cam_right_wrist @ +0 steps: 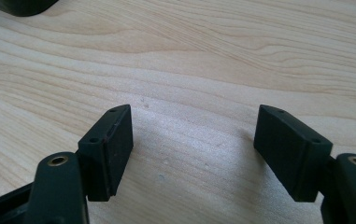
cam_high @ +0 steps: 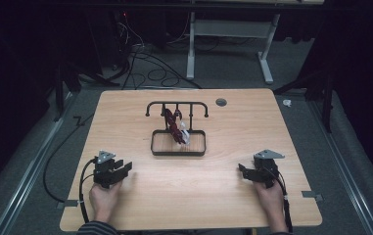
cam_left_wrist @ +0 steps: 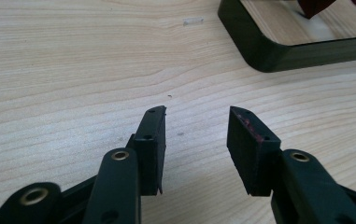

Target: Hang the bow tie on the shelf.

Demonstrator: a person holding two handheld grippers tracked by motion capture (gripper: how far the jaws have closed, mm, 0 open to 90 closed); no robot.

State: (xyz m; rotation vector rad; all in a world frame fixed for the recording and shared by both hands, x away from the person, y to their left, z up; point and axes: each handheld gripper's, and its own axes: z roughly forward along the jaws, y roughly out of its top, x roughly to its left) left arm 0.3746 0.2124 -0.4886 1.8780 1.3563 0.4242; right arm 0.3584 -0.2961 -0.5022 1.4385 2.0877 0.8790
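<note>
1. My left gripper (cam_high: 120, 170) sits low over the pale wooden table (cam_high: 223, 196), near its front-left corner, and its two black jaws stand moderately apart with nothing but bare wood grain between them.
2. In the left gripper view my left gripper (cam_left_wrist: 196, 122) points past a rounded corner of the black rectangular metal tray (cam_left_wrist: 259, 51), which lies ahead and to the right of the jaws, apart from them.
3. My right gripper (cam_high: 244, 172) rests near the table's front-right side, jaws spread wide and holding nothing; in its own view my right gripper (cam_right_wrist: 194, 122) has only plain wood between the pads.
4. That tray (cam_high: 179, 152) is my landmark: it lies at the middle of the table, beyond both grippers, with my left gripper to its front-left and my right gripper to its front-right, both well apart from it.
5. At the tray's far edge rises a black wire rack with a curved top bar (cam_high: 177, 104).
6. A dark red bundle (cam_high: 173, 125), which I cannot identify, hangs from that bar down into the tray.
7. A small white piece (cam_high: 184, 136) lies against the bundle's lower end, inside the tray; in the left gripper view it (cam_left_wrist: 318, 30) is a pale blur.
8. A small grey round cap (cam_high: 221, 102) sits in the tabletop behind the tray, to its right.
</note>
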